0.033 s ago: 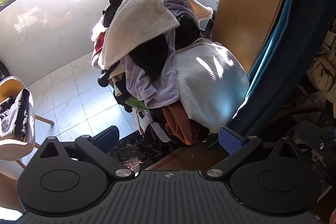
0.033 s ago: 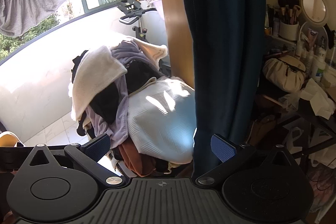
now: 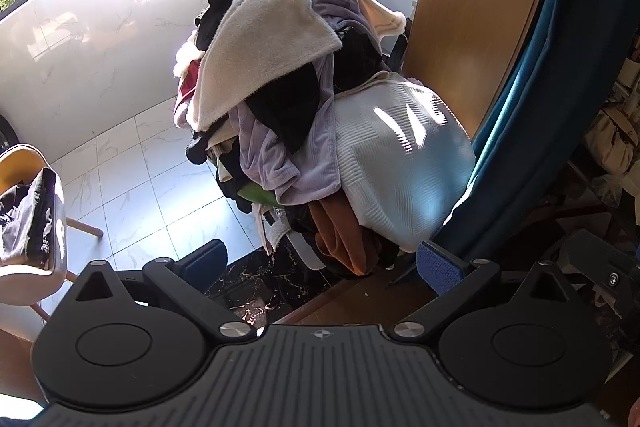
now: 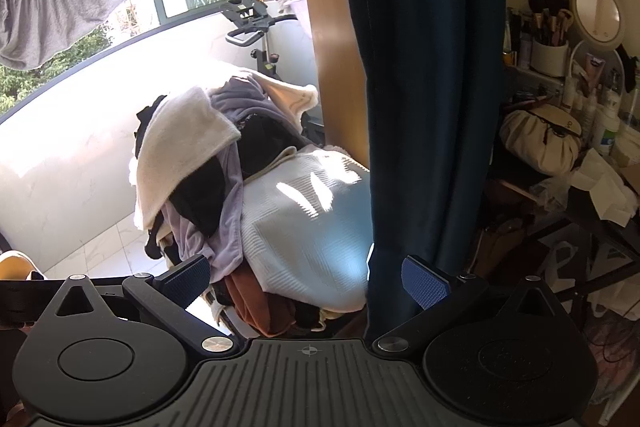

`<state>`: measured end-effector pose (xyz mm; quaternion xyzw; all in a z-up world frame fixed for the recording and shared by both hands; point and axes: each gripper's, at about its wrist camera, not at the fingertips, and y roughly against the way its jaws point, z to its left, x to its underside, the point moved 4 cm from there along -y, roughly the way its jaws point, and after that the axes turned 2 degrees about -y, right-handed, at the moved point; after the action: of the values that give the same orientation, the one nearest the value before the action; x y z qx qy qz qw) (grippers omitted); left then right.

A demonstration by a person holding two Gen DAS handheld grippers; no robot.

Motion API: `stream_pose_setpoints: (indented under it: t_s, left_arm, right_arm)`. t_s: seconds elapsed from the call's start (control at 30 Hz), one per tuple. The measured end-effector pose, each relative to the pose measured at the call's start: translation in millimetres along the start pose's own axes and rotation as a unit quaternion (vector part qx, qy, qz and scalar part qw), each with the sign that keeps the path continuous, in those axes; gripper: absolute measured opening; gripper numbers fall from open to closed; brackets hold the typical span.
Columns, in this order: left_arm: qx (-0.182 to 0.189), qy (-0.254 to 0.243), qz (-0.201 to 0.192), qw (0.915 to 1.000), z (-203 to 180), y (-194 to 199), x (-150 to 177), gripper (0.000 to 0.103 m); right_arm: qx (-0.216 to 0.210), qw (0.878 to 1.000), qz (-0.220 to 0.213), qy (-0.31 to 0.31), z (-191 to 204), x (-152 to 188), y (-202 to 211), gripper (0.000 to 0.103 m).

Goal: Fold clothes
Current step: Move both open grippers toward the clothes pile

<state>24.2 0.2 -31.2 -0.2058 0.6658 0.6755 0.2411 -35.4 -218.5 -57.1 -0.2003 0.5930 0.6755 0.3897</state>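
Both grippers are spread wide and holding nothing: left gripper (image 3: 322, 263) at the bottom of its frame, right gripper (image 4: 306, 281) same deal. The clothes pile (image 3: 304, 131) sits mid-frame ahead, a cream towel (image 3: 264, 51) on top, beside the teal curtain (image 3: 552, 99).

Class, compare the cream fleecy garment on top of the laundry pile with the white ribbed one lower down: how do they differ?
The cream fleecy garment has a fuzzy nap; the white ribbed garment shows a woven line pattern. The cream one drapes over the pile's top, while the white one bulges at the lower side next to the blue curtain. The cream one has a ragged hanging edge; the white one looks smooth and rounded. Both are pale and unfolded.
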Motion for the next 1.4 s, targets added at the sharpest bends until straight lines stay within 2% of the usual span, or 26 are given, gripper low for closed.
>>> stream_pose_setpoints:
  t_s: [0.17,0.27,0.63,0.83,0.93,1.03,1.27,1.33,1.4]
  left_arm:
    - [0.015,0.012,-0.011,0.9997,2,12,2,0.103]
    - [0.026,0.02,0.012,0.9994,13,3,-9,0.103]
    - [0.007,0.02,0.021,0.9996,28,-13,-16,0.103]
    - [0.012,0.02,0.021,0.9995,32,-18,-21,0.103]
    - [0.024,0.025,0.023,0.9991,35,-21,-23,0.103]
    - [0.041,0.037,0.024,0.9982,40,-22,-25,0.103]
    - [0.036,0.038,0.02,0.9984,52,-22,-27,0.103]
    - [0.035,0.037,0.02,0.9985,56,-21,-28,0.103]
    - [0.027,0.036,0.021,0.9988,60,-22,-29,0.103]
  right_arm:
    - [0.0,1.0,0.014,0.0,2,-4,-5,0.102]
    - [0.0,1.0,0.023,0.0,3,-7,-8,0.102]
    - [0.007,0.999,0.003,-0.046,3,-9,-25,0.102]
    - [0.013,0.999,-0.006,-0.042,5,-12,-29,0.102]
    - [0.047,0.999,-0.02,-0.019,9,-15,-30,0.102]
    - [0.056,0.998,-0.029,-0.007,11,-18,-31,0.102]
    - [0.053,0.998,-0.027,-0.011,21,-19,-36,0.102]
    - [0.03,0.999,-0.029,-0.02,28,-17,-36,0.102]
    - [0.025,0.999,-0.035,-0.019,34,-16,-36,0.102]
